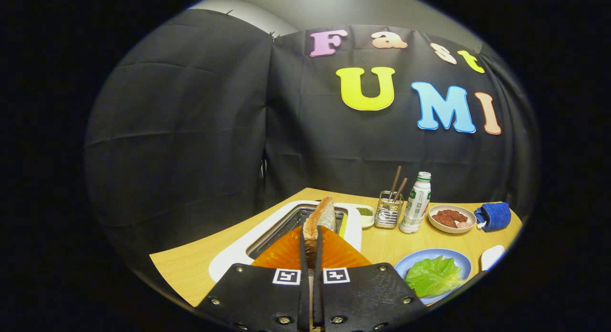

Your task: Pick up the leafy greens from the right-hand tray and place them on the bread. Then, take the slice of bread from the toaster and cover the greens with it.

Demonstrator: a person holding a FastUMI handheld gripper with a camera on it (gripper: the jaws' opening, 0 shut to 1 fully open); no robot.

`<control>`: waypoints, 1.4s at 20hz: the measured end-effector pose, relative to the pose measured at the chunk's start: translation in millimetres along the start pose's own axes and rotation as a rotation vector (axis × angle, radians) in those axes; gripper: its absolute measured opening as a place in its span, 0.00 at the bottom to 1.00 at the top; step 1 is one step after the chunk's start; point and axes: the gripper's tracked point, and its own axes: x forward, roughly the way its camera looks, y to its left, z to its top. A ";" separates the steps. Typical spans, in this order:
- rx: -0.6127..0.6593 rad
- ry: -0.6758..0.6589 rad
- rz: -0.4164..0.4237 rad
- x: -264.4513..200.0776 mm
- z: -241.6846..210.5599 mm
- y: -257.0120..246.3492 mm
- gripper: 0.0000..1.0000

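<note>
Right now, going left to right: a white toaster (229, 258) sits on the wooden desk (191, 265), its dark slot open just ahead of the tongs (310, 243). The tongs are nearly closed, both fingers pressing on a slice of bread (321, 216), which stands upright between them and pokes up beyond the fingertips, over the toaster slot. Whether the slice's bottom edge sits inside the slot or above it, cannot tell, fingers hide it. Just behind the toaster's far corner is a small white dish (365, 214) with something green in it. Beside that, a wire mesh holder (387, 213) with brown chopsticks (397, 181) sticking out tilted. Next, touching-close to the holder, a white bottle (417, 203) with green cap and label, upright. Further right, a cream bowl (451, 218) with reddish-brown food, then a blue cloth (494, 215) bunched up near the desk's far right edge. Nearer, right of the tongs, a blue plate (458, 258) holds the leafy greens (433, 275), lying flat on it. Just beyond the plate, a white object (492, 256) partly cut off, can't tell what.
</note>
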 end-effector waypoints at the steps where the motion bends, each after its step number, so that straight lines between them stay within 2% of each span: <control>1: 0.003 0.003 0.007 0.9 -0.1 -0.5 0.03; 6: -0.008 -0.048 -0.014 -10.9 26.4 -2.4 0.03; 17: 0.008 -0.151 0.003 -53.9 103.1 -17.2 0.03; 22: -0.002 -0.151 -0.004 -76.1 98.2 -45.7 0.03; 28: -0.027 -0.138 -0.066 -99.3 76.7 -90.3 0.03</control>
